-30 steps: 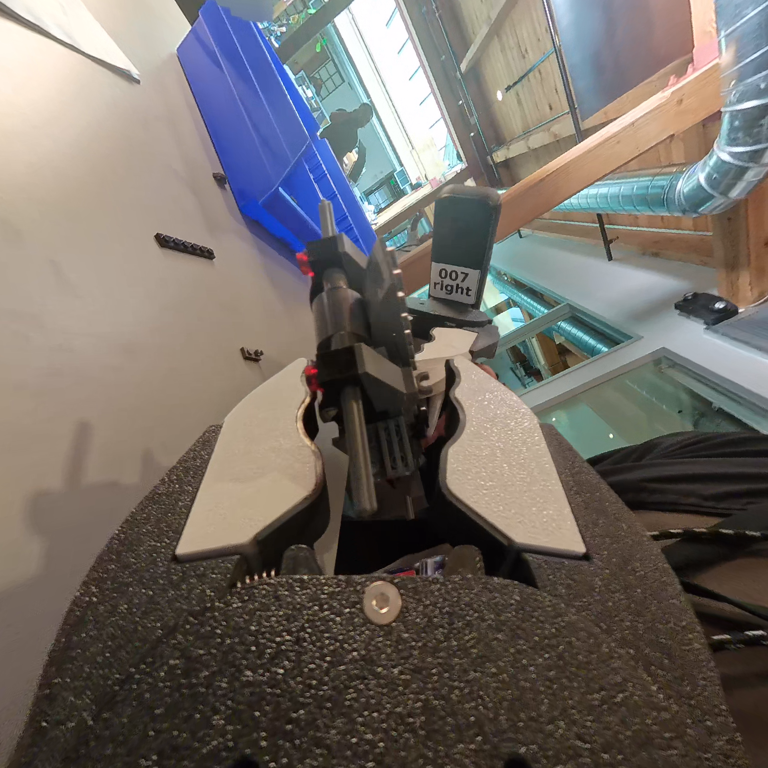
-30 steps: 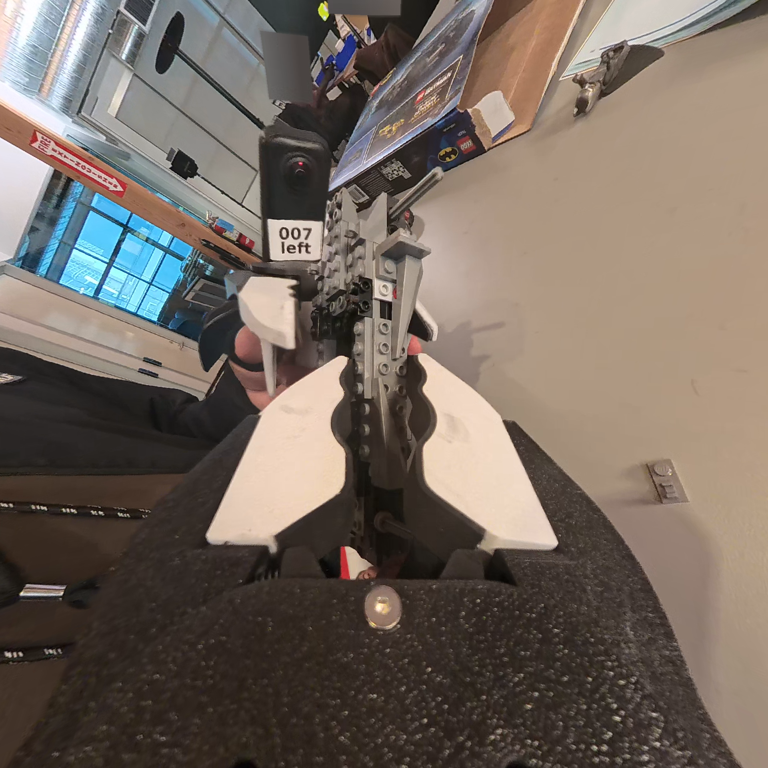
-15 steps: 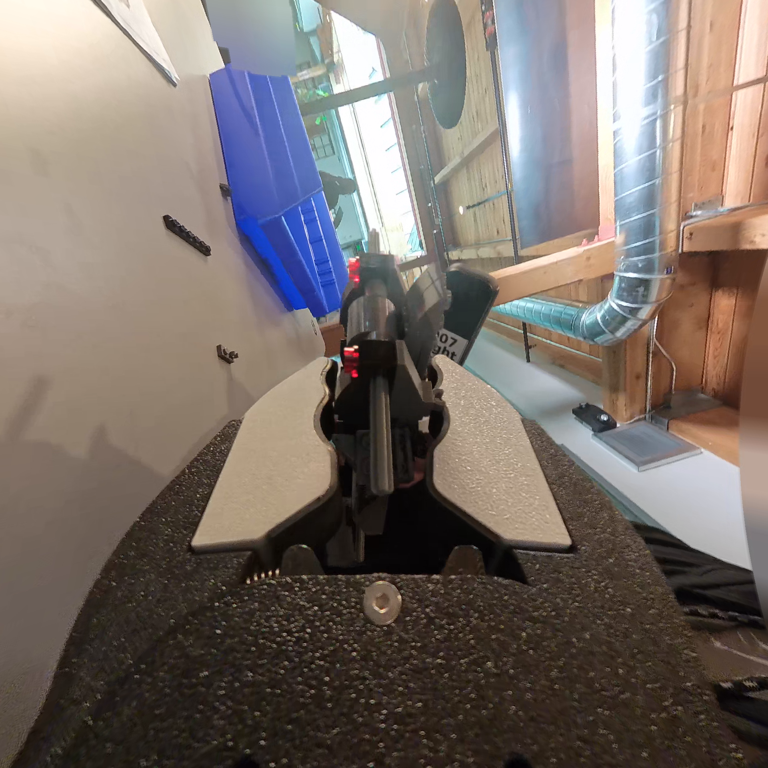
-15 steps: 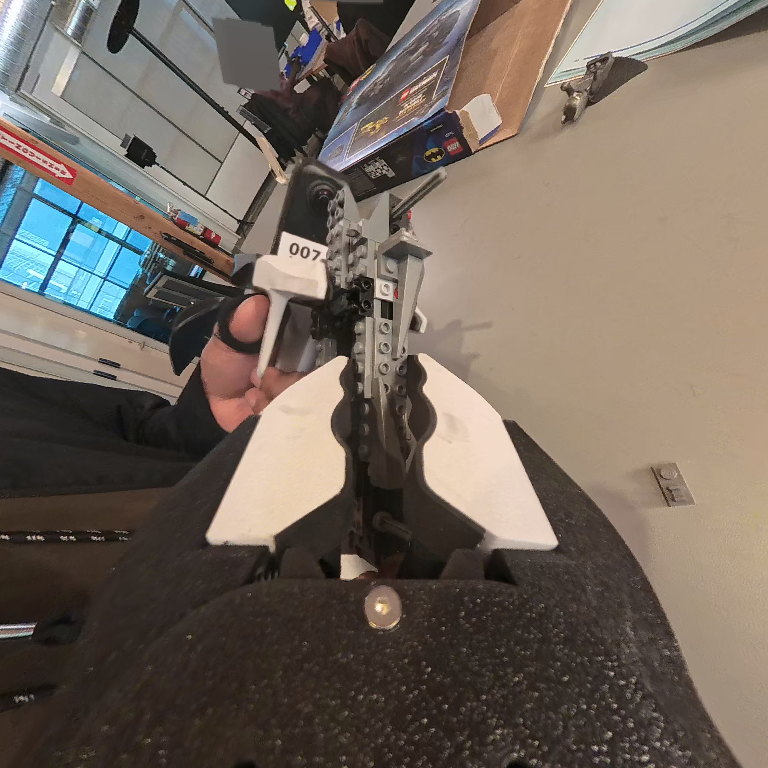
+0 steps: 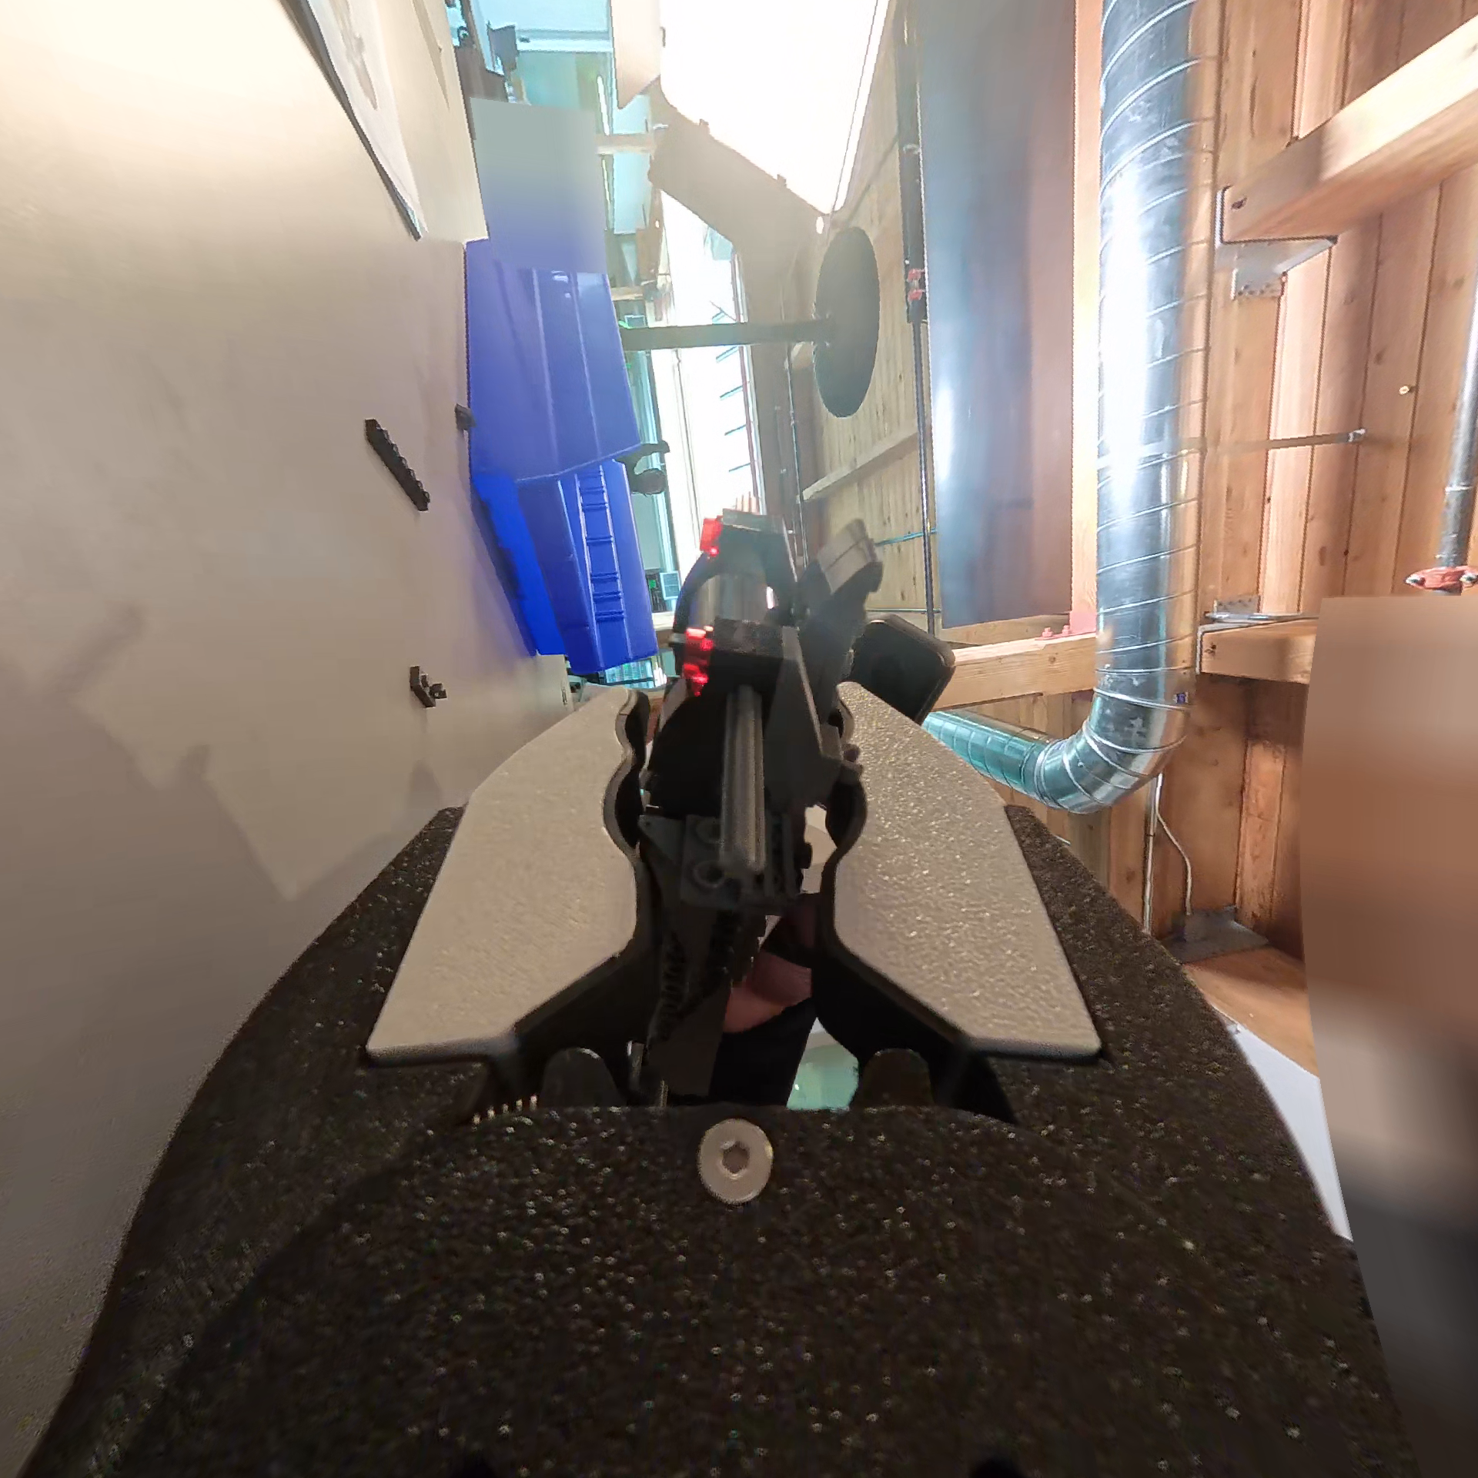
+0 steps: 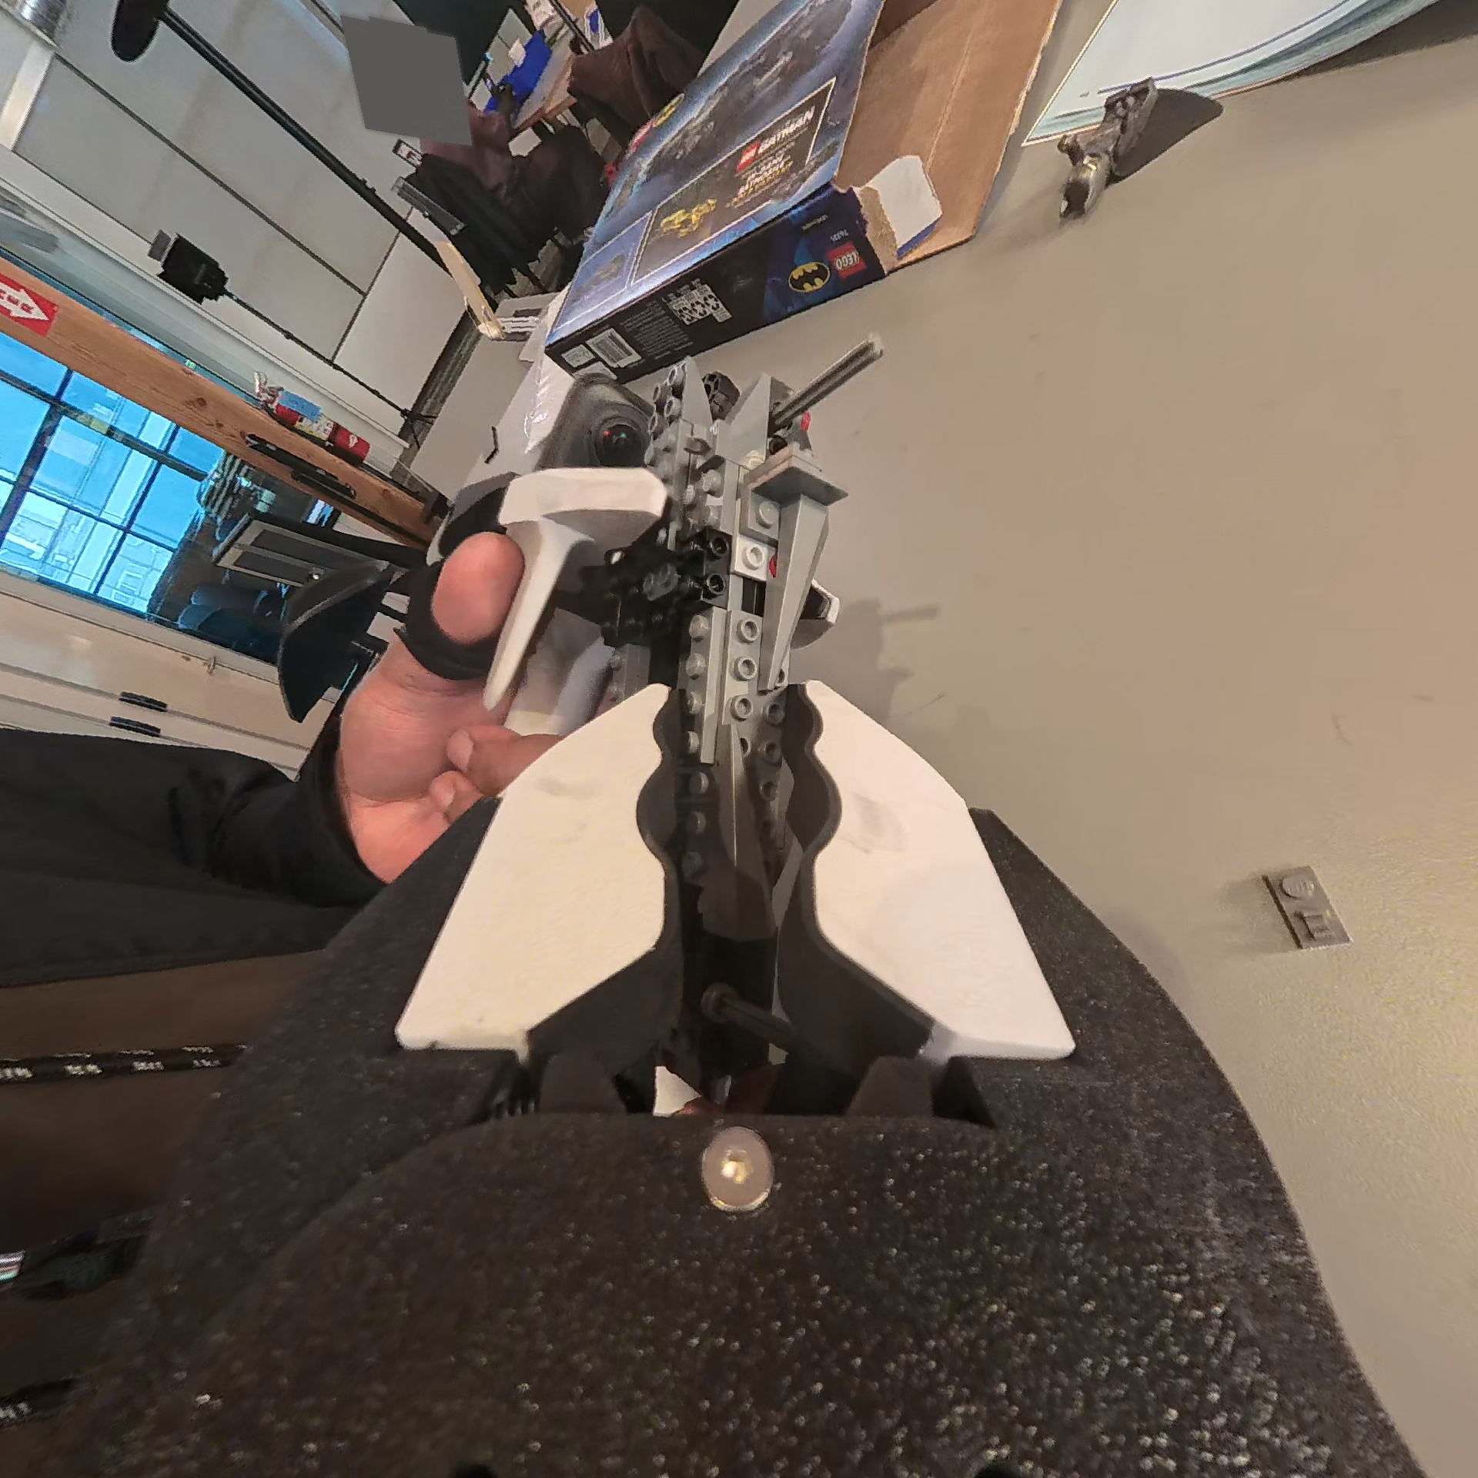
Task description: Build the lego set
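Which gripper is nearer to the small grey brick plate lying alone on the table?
Right. The right gripper, clamped on the grey brick model, has the grey plate just off to its side. The left gripper grips the model's far end, farther from it.

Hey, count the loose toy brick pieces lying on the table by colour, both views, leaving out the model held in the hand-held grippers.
Black pieces: 3
Grey pieces: 2
Total: 5

Wrist views facing, sharing brick model (image 5: 744,768)
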`<state>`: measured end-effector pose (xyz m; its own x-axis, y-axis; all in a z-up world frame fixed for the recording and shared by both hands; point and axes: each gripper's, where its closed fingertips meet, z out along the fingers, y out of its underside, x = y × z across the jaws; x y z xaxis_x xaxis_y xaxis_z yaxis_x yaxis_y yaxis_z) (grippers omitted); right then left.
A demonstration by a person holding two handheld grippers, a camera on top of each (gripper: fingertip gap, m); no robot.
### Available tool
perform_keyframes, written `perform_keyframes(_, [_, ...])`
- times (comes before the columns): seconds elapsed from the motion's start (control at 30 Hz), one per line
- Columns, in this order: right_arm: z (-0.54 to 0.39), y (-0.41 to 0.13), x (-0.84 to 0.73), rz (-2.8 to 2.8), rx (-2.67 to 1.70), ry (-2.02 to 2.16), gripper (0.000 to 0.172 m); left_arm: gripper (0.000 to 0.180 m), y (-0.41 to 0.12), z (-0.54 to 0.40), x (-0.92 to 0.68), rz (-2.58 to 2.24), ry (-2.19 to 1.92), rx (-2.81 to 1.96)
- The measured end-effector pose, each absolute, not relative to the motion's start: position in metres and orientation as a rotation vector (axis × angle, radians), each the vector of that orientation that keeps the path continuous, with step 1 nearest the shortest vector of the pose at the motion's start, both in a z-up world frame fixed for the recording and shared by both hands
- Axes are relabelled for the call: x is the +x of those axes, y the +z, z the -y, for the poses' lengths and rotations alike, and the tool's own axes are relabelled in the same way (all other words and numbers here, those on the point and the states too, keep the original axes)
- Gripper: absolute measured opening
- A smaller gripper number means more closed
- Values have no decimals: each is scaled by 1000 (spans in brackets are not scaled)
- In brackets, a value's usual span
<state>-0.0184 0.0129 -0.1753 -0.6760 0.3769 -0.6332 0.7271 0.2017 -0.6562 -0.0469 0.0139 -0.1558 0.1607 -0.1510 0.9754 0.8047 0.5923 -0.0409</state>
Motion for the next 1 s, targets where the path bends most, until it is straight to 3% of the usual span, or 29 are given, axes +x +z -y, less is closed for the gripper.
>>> perform_keyframes(0.77, [-37,-157,-30,-2217,996,-1575,30,41,-153,-19,-46,1144,-796,-715])
perform_keyframes(1.0, [-65,-175,-48,-2377,1085,-1547,30,40,-160,-19,-50,1184,-840,-673])
